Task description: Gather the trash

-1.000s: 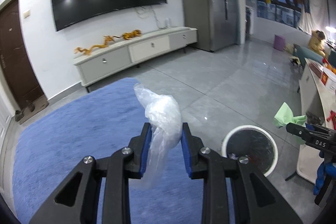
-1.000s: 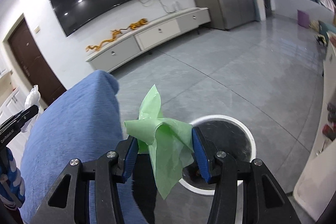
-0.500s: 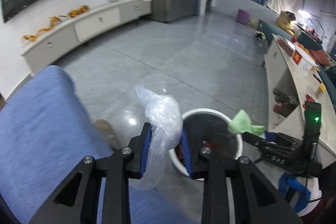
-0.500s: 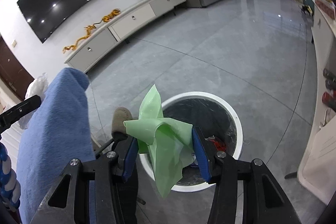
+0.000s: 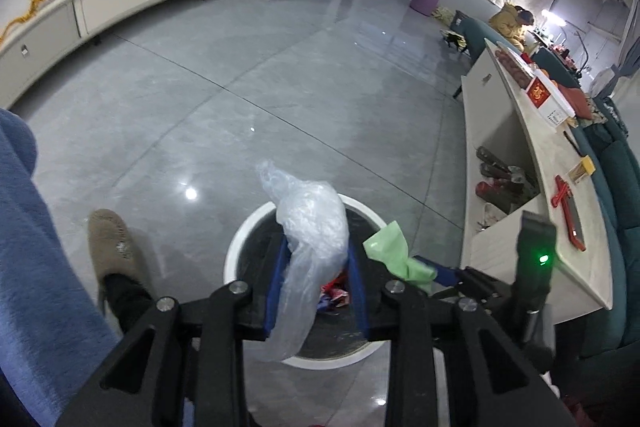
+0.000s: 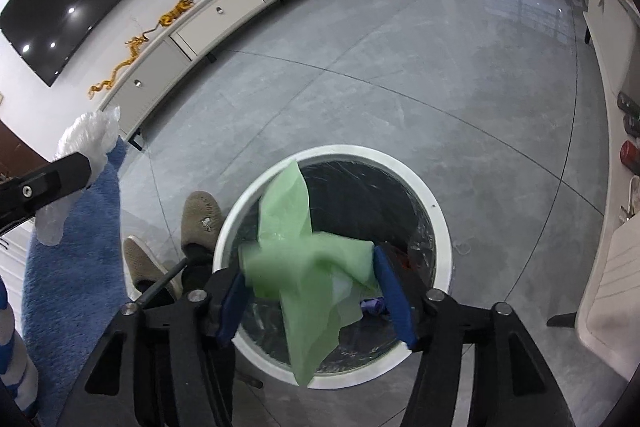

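My left gripper [image 5: 316,279] is shut on a crumpled clear plastic bag [image 5: 308,239] and holds it above the round white trash bin [image 5: 236,251], which has a black liner and coloured wrappers inside. My right gripper [image 6: 316,291] hangs directly over the same bin [image 6: 436,211]. Its jaws stand wider than before. The green plastic scrap [image 6: 308,259] sits blurred between them, touching the right pad. The right gripper with the green scrap [image 5: 394,257] also shows in the left wrist view, at the bin's right rim. The clear bag [image 6: 80,163] shows at the left of the right wrist view.
A blue rug or cushion [image 6: 76,259] lies left of the bin. The person's slippered feet [image 6: 200,219] stand beside the bin. A white counter [image 5: 540,163] with items runs along the right. A low TV cabinet [image 6: 224,7] lines the far wall across grey tile floor.
Both grippers have moved forward and down until they hang over the bin. The right jaws have spread and the green scrap has gone blurred. The left gripper still clamps the clear bag.
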